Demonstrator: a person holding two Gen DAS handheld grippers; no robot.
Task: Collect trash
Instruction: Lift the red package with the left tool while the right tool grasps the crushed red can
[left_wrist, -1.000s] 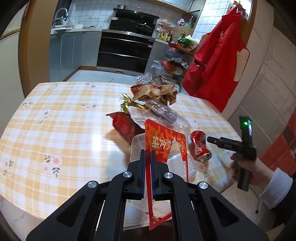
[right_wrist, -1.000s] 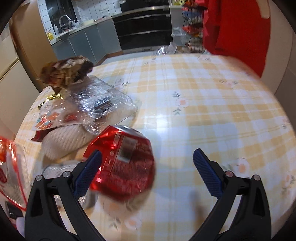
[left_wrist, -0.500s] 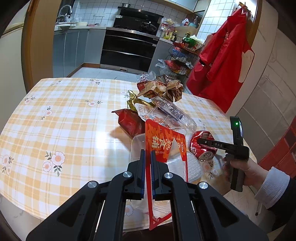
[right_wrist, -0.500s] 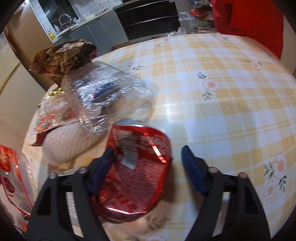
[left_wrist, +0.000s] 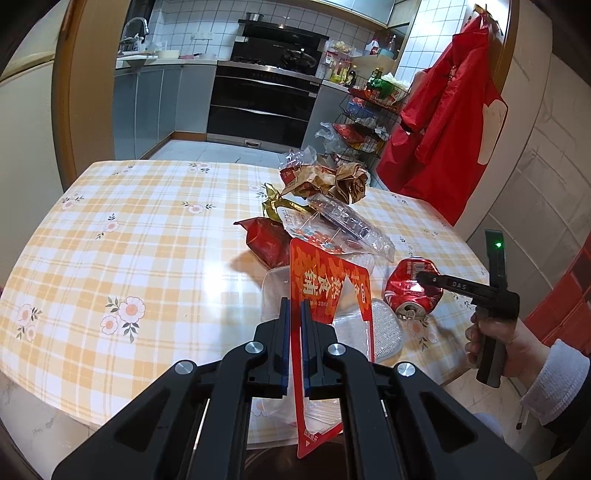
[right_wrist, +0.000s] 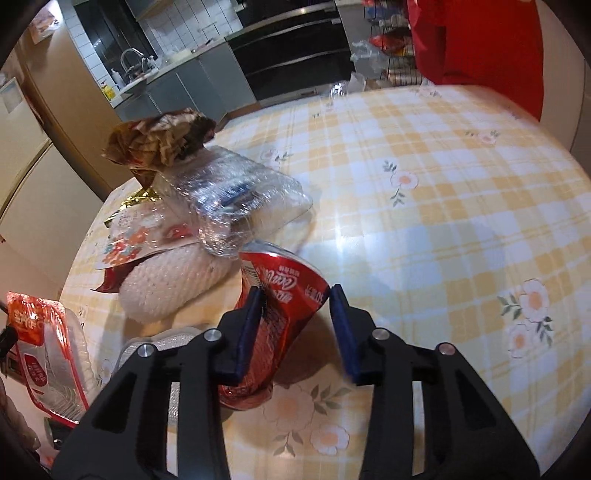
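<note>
My left gripper (left_wrist: 294, 314) is shut on a red and clear plastic snack bag (left_wrist: 325, 291), held upright over the table's near edge; the bag also shows in the right wrist view (right_wrist: 40, 347). A crushed red soda can (right_wrist: 275, 306) lies on the table between the fingers of my right gripper (right_wrist: 295, 299). The left pad touches the can, the right pad stands just off it. In the left wrist view the can (left_wrist: 412, 291) lies under the right gripper (left_wrist: 424, 277).
A trash pile lies past the can: a clear plastic tray (right_wrist: 236, 195), crumpled brown paper (right_wrist: 162, 138), a white mesh pad (right_wrist: 170, 277), a dark red wrapper (left_wrist: 267, 240), gold foil (left_wrist: 273, 206). The yellow checked tablecloth (right_wrist: 443, 221) stretches right. A red apron (left_wrist: 447, 129) hangs beyond.
My right gripper has moved in around the can and narrowed its jaws on it. The left gripper has kept its hold on the bag and risen slightly.
</note>
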